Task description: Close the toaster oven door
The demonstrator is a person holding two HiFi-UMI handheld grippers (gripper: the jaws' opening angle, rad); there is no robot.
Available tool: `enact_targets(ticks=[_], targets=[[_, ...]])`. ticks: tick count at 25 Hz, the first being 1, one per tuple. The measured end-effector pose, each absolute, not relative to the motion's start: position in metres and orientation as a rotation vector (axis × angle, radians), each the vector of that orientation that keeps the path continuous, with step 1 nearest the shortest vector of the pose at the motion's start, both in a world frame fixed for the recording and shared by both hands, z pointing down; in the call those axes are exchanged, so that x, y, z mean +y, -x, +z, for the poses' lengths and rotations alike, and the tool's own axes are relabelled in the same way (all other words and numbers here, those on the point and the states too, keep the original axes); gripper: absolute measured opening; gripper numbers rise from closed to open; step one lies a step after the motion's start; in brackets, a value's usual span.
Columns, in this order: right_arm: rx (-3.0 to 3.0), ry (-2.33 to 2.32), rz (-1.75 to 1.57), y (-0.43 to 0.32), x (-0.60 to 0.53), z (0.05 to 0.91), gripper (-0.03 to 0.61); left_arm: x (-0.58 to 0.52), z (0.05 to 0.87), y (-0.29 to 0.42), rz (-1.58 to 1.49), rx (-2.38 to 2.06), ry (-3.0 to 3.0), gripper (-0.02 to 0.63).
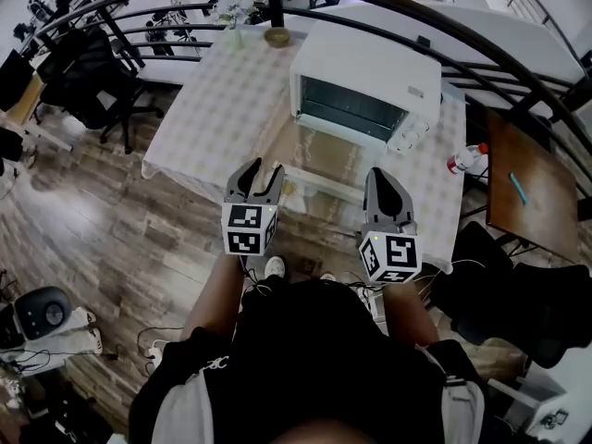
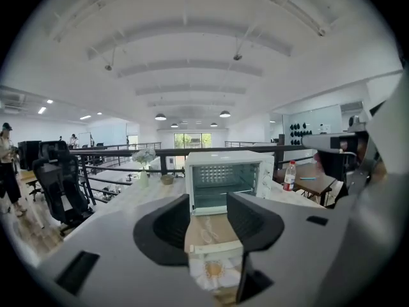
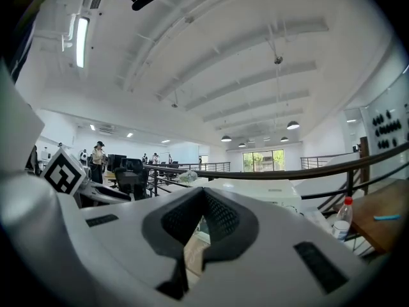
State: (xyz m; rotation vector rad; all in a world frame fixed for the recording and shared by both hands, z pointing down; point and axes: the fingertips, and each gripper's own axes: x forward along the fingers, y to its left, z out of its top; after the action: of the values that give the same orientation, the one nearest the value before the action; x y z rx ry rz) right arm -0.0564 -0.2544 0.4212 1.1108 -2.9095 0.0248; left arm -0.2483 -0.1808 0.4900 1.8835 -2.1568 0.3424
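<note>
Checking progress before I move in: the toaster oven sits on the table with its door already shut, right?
No: the door is open, folded down flat, as the head view shows. The toaster oven does sit on the table.

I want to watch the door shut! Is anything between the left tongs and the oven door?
No. The left gripper view shows only bare tablecloth between the open left tongs and the oven door.

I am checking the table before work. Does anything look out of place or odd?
Only the white box-shaped toaster oven: its glass door is folded fully down, flat over the checked tablecloth, leaving the inside exposed. Nothing looks spilled or broken.
</note>
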Motion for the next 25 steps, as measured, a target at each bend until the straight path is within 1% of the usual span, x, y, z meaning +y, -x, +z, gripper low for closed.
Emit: enact_targets(ticks=[5,11,25], targets=[[-2.868,-1.159,0.039,0.056,-0.257,0.424,-0.008,-0.181,0.531,0.273,0.364,-2.108,-1.806,0.190],[-2.833,-1.228,-0.054,0.044,-0.251,0.421,-0.008,-0.187,0.579,0.287,0.400,-2.051,-1.756,0.190],[-2.666,-1.485,0.028,-0.005,-0.260,0.434,-0.008,-0.204,0.698,0.278,0.581,-1.840,-1.703,0.190]])
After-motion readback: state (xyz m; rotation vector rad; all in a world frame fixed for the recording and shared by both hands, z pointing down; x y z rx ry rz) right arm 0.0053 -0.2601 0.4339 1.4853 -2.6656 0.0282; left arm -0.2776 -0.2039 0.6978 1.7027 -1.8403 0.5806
